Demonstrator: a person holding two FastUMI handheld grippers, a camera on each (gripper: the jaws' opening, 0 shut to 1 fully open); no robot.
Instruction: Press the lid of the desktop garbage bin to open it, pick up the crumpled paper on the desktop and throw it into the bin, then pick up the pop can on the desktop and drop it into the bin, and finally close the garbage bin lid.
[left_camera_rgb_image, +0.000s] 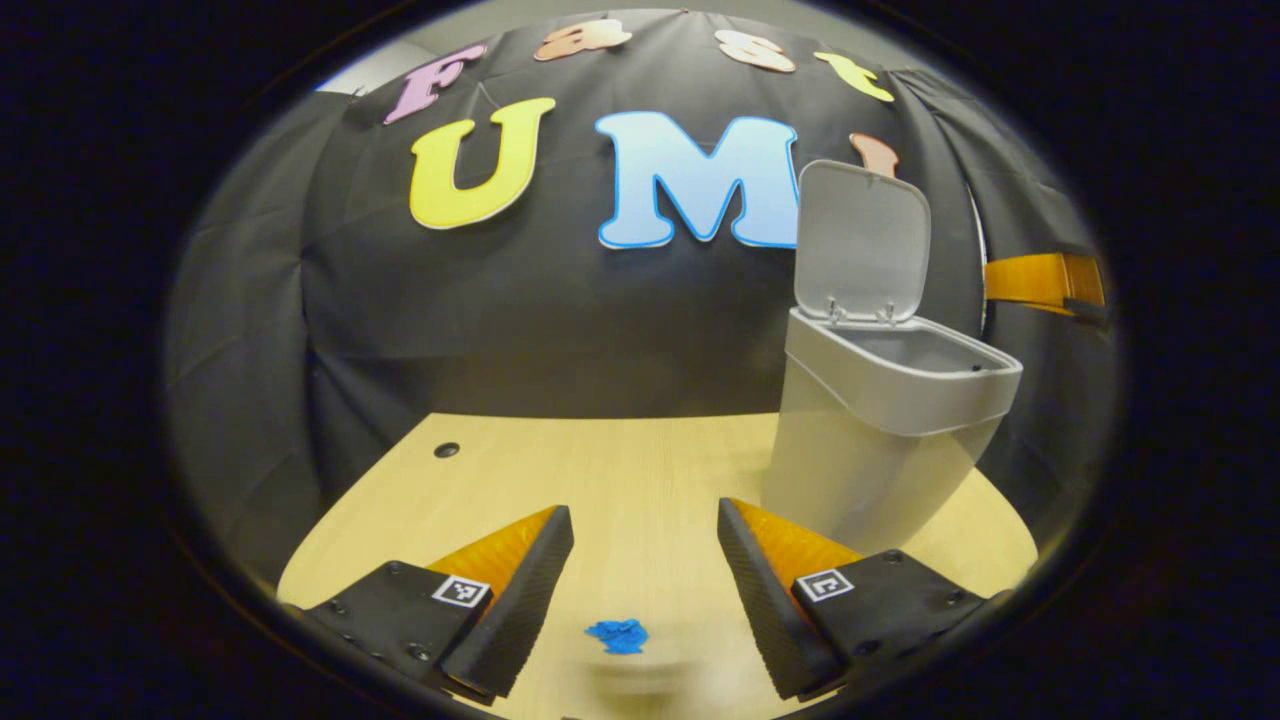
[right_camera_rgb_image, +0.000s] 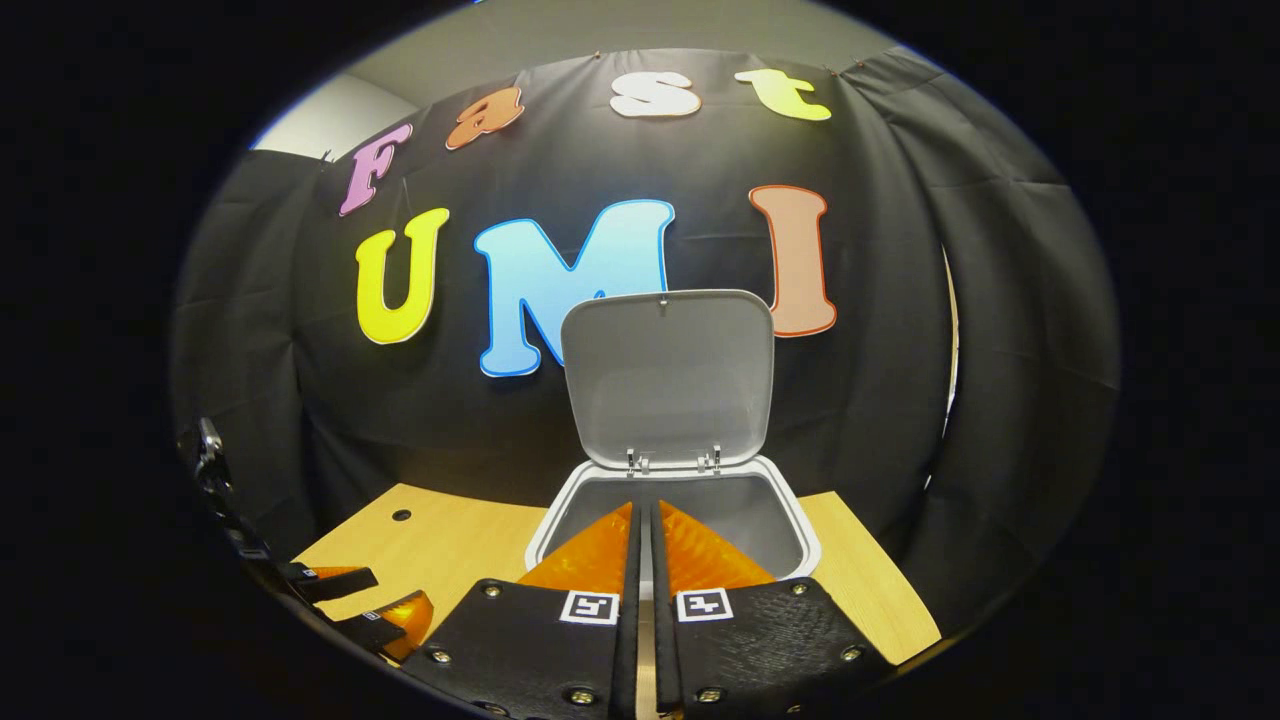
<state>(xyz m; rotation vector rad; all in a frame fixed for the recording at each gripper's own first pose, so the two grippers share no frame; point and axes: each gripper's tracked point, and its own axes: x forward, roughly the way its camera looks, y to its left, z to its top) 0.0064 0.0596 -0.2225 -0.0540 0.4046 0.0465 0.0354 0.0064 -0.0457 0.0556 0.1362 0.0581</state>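
- Bin (left_camera_rgb_image: 880, 420) stands on the desk (left_camera_rgb_image: 620, 470), lid (left_camera_rgb_image: 862, 245) swung up and standing upright behind the opening. In the right gripper view I look straight down into the mouth (right_camera_rgb_image: 735, 515); what I see of the inside looks bare.
- My right claw (right_camera_rgb_image: 645, 530) hangs just over the bin's front rim, fingers nearly touching, a thin slit between them, nothing held.
- My left claw (left_camera_rgb_image: 645, 545) is spread wide, empty, low over the desk, bin just to its right.
- A small blue scrap (left_camera_rgb_image: 617, 635) lies on the desk between the left fingers; I cannot tell what it is. Paper and can: no position to log.
- Judgement: lid-open step done; paper pick is next.
- To do it well: back the right claw clear of the rim first, spread its fingers before descending, close on the paper's bulk, release only when centred over the mouth, avoid nudging the lid.
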